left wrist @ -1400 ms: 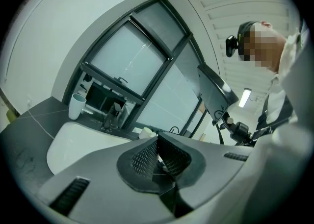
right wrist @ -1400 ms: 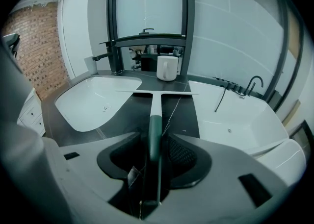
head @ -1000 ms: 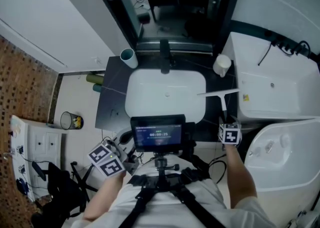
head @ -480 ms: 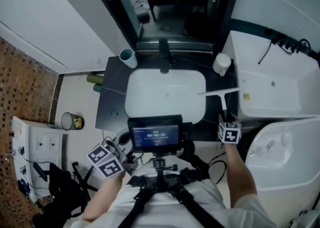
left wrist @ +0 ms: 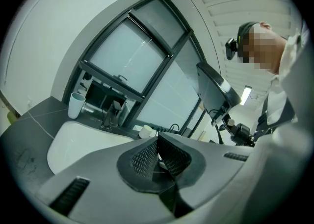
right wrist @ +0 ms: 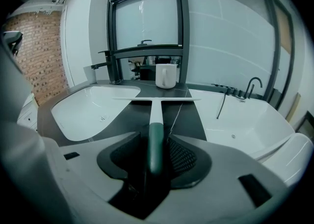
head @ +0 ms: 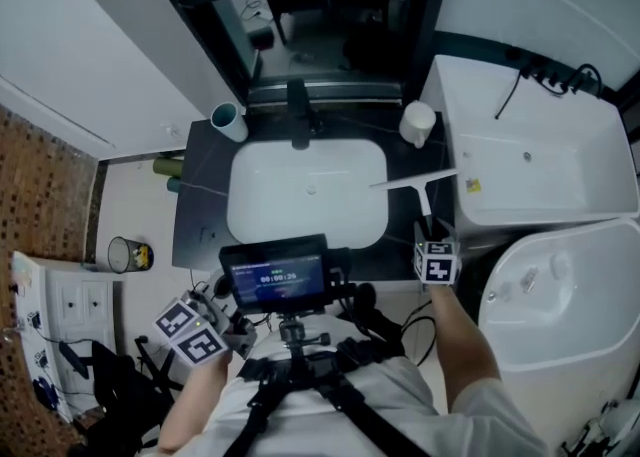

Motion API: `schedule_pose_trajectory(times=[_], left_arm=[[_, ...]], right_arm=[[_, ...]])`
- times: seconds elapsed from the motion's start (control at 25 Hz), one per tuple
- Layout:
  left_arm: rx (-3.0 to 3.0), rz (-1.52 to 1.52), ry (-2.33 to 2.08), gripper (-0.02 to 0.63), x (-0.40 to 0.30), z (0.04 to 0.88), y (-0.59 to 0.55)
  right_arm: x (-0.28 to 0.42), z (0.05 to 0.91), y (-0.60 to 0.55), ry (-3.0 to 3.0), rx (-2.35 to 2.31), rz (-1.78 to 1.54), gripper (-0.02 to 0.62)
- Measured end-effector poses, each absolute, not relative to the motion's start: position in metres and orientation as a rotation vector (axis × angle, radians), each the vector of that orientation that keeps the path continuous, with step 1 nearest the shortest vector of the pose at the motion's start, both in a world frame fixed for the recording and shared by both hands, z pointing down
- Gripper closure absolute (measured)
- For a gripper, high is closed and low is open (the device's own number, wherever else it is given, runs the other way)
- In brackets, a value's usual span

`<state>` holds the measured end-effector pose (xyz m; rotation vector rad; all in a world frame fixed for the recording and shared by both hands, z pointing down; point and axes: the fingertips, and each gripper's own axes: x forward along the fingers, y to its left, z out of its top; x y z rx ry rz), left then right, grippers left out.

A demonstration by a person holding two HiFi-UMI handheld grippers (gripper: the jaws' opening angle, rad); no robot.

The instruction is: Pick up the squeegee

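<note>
The squeegee point(right wrist: 155, 112) handle is clamped between the right gripper point(right wrist: 158, 155) jaws (blade seen crosswise above them, centre frame, beside the basin point(right wrist: 88, 110)).

Only legible text: timer on the monitor point(head: 275, 277) just below the sink point(head: 305, 195), reads roughly 00:00:26, last digit unclear. Nothing else readable.

Right gripper point(head: 430, 237) apparently gripping squeegee point(head: 412, 181), white sink point(head: 262, 217) beside, 1 mug point(head: 417, 123)
</note>
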<state>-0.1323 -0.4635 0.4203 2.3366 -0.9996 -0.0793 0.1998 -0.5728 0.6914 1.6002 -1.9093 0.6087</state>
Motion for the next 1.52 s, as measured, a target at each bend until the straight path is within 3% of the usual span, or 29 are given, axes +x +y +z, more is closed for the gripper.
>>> schedule_pose_trajectory(times=[0.96, 1.24, 1.52], left_arm=[[2.344, -0.072, -0.992, 0.611, -0.127, 0.416, -0.464], [2.342, -0.084, -0.992, 0.611, -0.128, 0.414, -0.463], [2.333, -0.106, -0.996, 0.611, -0.129, 0.413, -0.462]], right_arm=[[0.206, 0.693, -0.58, -1.881, 1.614, 0.632, 0.413], [0.208, 0.692, -0.584, -1.887, 1.598, 0.629, 0.49], [0.208, 0.695, -0.582, -1.885, 1.555, 0.687, 0.499]])
